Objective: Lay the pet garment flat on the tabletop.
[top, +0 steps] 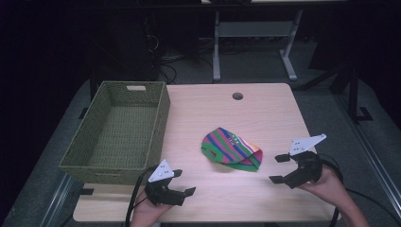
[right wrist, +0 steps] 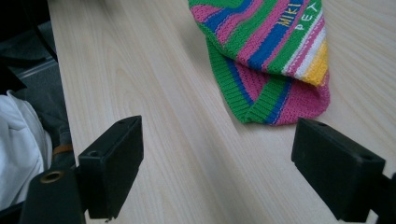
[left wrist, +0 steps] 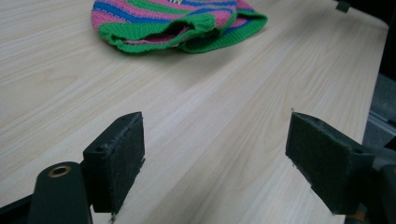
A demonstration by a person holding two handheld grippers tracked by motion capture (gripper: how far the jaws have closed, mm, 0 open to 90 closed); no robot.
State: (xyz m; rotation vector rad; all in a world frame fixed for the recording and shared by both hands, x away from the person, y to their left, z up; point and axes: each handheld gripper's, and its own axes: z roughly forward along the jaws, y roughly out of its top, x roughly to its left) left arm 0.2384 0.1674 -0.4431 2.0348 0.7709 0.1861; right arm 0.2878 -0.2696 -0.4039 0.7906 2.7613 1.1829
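Observation:
A striped knitted garment (top: pixel 231 149) in green, pink, blue and yellow lies folded on the middle of the wooden table (top: pixel 265 113). My left gripper (top: pixel 183 182) hovers near the table's front edge, left of the garment, jaws open and empty. The left gripper view shows the garment's green ribbed hem (left wrist: pixel 180 23) well ahead of the jaws. My right gripper (top: pixel 280 168) is held to the right of the garment, open with nothing between the jaws. In the right gripper view the garment's (right wrist: pixel 275 60) folded corner lies just ahead of the right jaw.
An empty green woven basket (top: pixel 120 163) stands on the table's left side, close behind my left gripper. A round cable hole (top: pixel 237 96) sits near the table's far edge. The legs of another table (top: pixel 255 42) stand on the floor beyond.

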